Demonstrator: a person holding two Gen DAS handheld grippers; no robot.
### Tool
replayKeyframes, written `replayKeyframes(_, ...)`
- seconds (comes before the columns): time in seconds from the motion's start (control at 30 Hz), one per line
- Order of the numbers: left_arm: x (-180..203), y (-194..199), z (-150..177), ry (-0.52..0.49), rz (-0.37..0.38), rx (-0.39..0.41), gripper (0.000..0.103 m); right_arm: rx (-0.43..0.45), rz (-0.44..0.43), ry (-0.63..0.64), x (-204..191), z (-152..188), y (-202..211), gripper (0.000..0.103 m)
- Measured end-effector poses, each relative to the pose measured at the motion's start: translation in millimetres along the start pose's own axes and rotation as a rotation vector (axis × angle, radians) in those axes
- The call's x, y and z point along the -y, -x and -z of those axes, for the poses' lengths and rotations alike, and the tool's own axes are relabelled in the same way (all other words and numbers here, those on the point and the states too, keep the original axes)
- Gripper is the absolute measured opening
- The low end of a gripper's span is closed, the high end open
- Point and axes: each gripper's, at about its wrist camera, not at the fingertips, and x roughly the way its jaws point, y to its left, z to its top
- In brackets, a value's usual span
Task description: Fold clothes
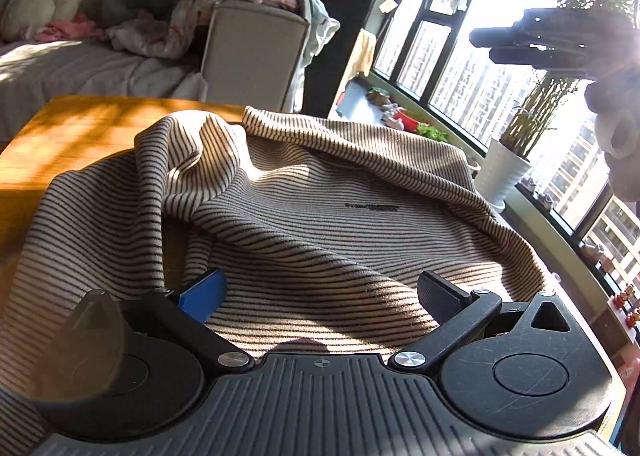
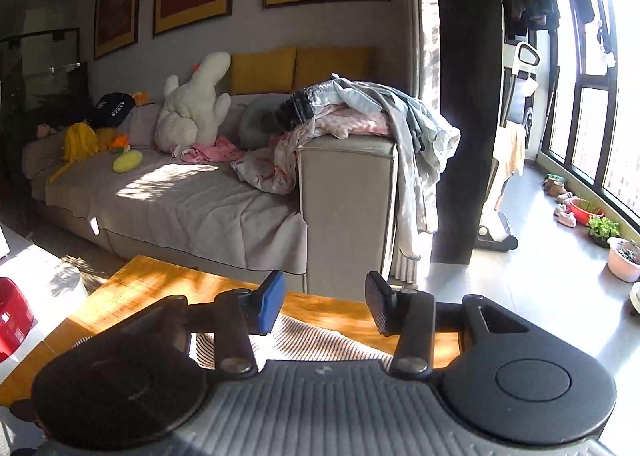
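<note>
A beige sweater with thin dark stripes [image 1: 320, 208] lies rumpled on the wooden table [image 1: 68, 144], one sleeve bunched up at its left. My left gripper [image 1: 320, 292] is open just above the sweater's near edge, holding nothing. My right gripper [image 2: 324, 304] is open and empty, raised above the table; part of the sweater [image 2: 312, 340] shows below it. The right gripper also shows in the left wrist view [image 1: 552, 40], high at the right against the window.
A grey sofa [image 2: 180, 192] with plush toys stands behind the table. A pile of clothes [image 2: 360, 112] lies on its armrest. Windows [image 2: 600, 128] and potted plants [image 2: 624, 252] stand to the right. A red object [image 2: 12, 316] sits at the left.
</note>
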Motion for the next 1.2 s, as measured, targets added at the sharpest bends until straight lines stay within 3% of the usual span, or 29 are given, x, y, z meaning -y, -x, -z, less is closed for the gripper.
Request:
replayKeyframes(0.03,0,0,0,-0.001,-0.001,0.000,0.103,-0.020,0.003,-0.003,2,6,-6,0.035)
replayKeyframes(0.23,1,-3,-13,-0.002,0.007,-0.019,0.103,-0.116,0.033,-0.026,12,50,-40,0.035)
replayKeyframes(0.43,-10,-19,-70,0.116,0.039,0.022,0.102,-0.096,0.106,0.295,-15,106,-35,0.035)
replayKeyframes(0.5,-12,-35,-93,0.147,0.057,0.010,0.098,-0.088,0.131,0.444,-25,121,-33,0.035)
replayKeyframes(0.57,-17,-60,-111,0.199,0.063,-0.050,0.085,-0.078,0.159,0.562,-33,133,-33,0.035)
replayKeyframes(0.7,-40,-106,-127,0.350,0.027,-0.141,0.084,-0.077,0.137,0.614,-35,136,-36,0.035)
replayKeyframes(0.83,-45,-125,-134,0.374,-0.018,-0.128,0.079,-0.085,0.086,0.649,-39,139,-39,0.035)
replayKeyframes(0.9,-44,-132,-138,0.364,-0.045,-0.114,0.067,-0.079,0.102,0.675,-41,140,-44,0.035)
replayKeyframes(0.93,-44,-134,-140,0.358,-0.057,-0.108,0.045,-0.077,0.114,0.684,-41,140,-47,0.035)
replayKeyframes(0.97,-42,-133,-141,0.341,-0.057,-0.106,0.013,-0.079,0.123,0.689,-40,140,-50,0.034)
replayKeyframes(1.03,-39,-123,-142,0.320,-0.050,-0.094,0.010,-0.081,0.147,0.698,-37,140,-52,0.009)
replayKeyframes(1.2,-19,-73,-141,0.253,0.016,-0.042,0.010,-0.016,0.157,0.692,-29,129,-20,0.008)
